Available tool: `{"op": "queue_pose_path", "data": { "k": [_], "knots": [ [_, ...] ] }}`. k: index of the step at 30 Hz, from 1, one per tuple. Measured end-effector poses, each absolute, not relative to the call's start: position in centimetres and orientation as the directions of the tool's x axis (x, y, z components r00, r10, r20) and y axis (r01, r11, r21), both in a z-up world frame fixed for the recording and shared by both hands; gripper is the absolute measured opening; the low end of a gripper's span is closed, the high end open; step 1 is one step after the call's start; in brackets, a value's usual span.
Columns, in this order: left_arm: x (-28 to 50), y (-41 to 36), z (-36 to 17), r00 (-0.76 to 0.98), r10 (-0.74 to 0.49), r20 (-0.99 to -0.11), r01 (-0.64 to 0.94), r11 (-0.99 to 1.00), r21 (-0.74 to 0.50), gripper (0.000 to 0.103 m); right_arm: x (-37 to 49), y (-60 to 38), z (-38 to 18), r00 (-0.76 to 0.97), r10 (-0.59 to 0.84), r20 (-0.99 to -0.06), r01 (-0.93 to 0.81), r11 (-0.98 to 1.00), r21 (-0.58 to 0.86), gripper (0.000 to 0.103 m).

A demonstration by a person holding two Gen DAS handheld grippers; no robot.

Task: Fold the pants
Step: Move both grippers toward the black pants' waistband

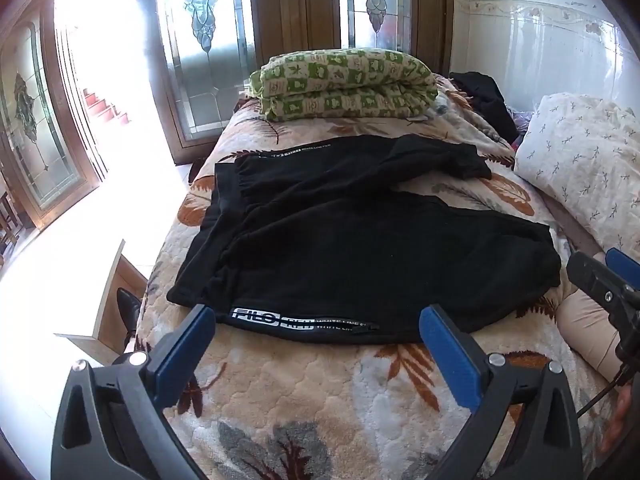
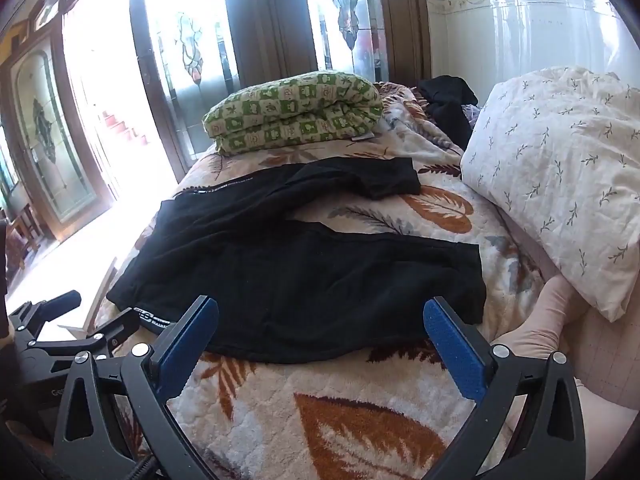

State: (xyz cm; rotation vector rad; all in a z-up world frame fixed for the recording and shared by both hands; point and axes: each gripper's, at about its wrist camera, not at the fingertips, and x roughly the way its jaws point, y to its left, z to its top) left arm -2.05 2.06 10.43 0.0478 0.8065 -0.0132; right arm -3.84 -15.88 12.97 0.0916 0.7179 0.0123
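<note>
Both tools, left (image 1: 316,320) and right (image 2: 320,316), gape empty just short of the pants (image 1: 360,240), which stretch crosswise ahead on the bed (image 1: 300,392).

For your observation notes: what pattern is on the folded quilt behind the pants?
Green and cream checks on the quilt, clearest in the left wrist view.

1 pants (image 1: 340,240), 2 grippers (image 1: 316,320) (image 2: 320,312), maybe 2 pillows (image 1: 588,168).

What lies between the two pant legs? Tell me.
Only bare leaf-print blanket shows in the wedge between the near leg and far leg of the black pants, clearest in the right wrist view.
</note>
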Motion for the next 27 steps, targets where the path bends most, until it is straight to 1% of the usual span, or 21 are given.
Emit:
{"op": "queue_pose_path", "data": {
  "k": [8,12,22,25,27],
  "knots": [
    [-1.4,2.8,9.7,0.684,0.008,-0.73,0.011,1.0,0.021,0.103,-3.8,-15.9,12.2,0.745,0.041,-0.666,0.028,0.995,0.093,0.103],
    [-0.8,3.0,9.0,0.679,0.01,-0.734,0.008,1.0,0.022,0.103,-3.8,-16.0,11.5,0.743,0.029,-0.668,0.012,0.998,0.057,0.103],
    [1.6,3.4,8.2,0.684,0.01,-0.729,0.008,1.0,0.021,0.103,-1.6,-14.2,10.6,0.73,0.022,-0.683,-0.013,1.0,0.019,0.103],
    [2.6,3.7,8.1,0.679,0.011,-0.734,-0.002,1.0,0.013,0.103,-0.7,-14.0,10.7,0.733,0.033,-0.679,-0.019,0.999,0.028,0.103],
    [3.1,3.9,8.0,0.679,0.011,-0.734,-0.009,1.0,0.006,0.103,-0.1,-13.8,10.8,0.741,0.022,-0.671,-0.023,1.0,0.008,0.103]
  ]
}}
